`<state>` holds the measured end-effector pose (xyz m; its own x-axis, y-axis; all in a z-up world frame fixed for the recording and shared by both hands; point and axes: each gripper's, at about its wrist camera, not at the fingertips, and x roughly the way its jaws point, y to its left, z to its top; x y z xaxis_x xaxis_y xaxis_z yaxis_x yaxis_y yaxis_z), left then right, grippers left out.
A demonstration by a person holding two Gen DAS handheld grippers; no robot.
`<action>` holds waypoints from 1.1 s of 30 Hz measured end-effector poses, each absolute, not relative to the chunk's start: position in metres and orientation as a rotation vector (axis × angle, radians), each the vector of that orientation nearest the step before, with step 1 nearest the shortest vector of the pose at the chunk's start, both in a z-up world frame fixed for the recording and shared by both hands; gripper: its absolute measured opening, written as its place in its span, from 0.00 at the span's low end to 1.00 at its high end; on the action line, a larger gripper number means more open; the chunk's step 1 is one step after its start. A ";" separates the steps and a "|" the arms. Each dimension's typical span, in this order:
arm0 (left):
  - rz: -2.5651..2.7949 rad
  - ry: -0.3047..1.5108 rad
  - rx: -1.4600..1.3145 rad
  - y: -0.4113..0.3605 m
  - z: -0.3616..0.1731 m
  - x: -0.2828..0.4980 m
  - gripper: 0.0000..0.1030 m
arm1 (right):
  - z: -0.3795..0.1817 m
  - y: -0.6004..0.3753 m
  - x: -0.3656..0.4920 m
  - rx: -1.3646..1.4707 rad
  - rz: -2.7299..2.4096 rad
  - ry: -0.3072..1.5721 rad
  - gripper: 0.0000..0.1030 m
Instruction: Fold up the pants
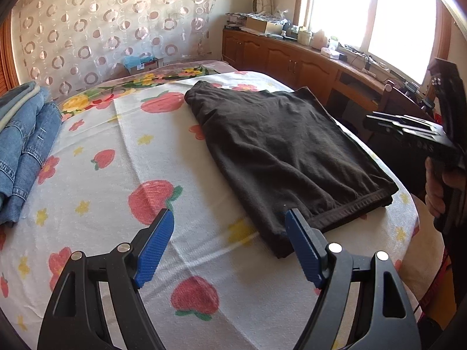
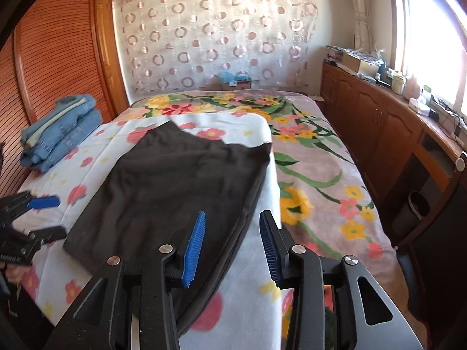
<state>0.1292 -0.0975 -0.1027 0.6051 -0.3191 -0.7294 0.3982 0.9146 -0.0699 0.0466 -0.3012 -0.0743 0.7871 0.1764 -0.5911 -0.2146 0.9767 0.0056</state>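
Both claws hang spread and empty: left gripper (image 1: pixel 229 234) by the near hem of the folded dark pants (image 1: pixel 284 151), right gripper (image 2: pixel 232 239) over their right edge. Pants lie on a strawberry-print towel (image 1: pixel 111 180). Folded denim (image 1: pixel 24 151), at nine o'clock, is cut off by the frame.

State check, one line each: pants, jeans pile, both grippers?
black pants: folded flat on the strawberry-print blanket, not gripped
jeans pile: folded, stacked at the blanket's far left edge
left gripper: open, empty, right finger over the pants' near corner
right gripper: open, nothing between the pads
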 end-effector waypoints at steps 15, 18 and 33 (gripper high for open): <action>-0.424 0.841 0.126 -0.106 -0.110 0.128 0.77 | -0.075 -0.296 0.003 -0.046 0.227 0.681 0.39; -0.424 0.851 0.130 -0.107 -0.113 0.129 0.77 | -0.074 -0.294 0.003 -0.032 0.232 0.685 0.39; -0.440 0.872 0.104 -0.106 -0.122 0.133 0.77 | -0.081 -0.291 0.016 0.005 0.216 0.750 0.39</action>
<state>0.1330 -0.1057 -0.1223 0.5600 -0.3304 -0.7597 0.4139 0.9059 -0.0889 0.0161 -0.2908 -0.0813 0.7108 0.1968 -0.6753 -0.1931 0.9778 0.0817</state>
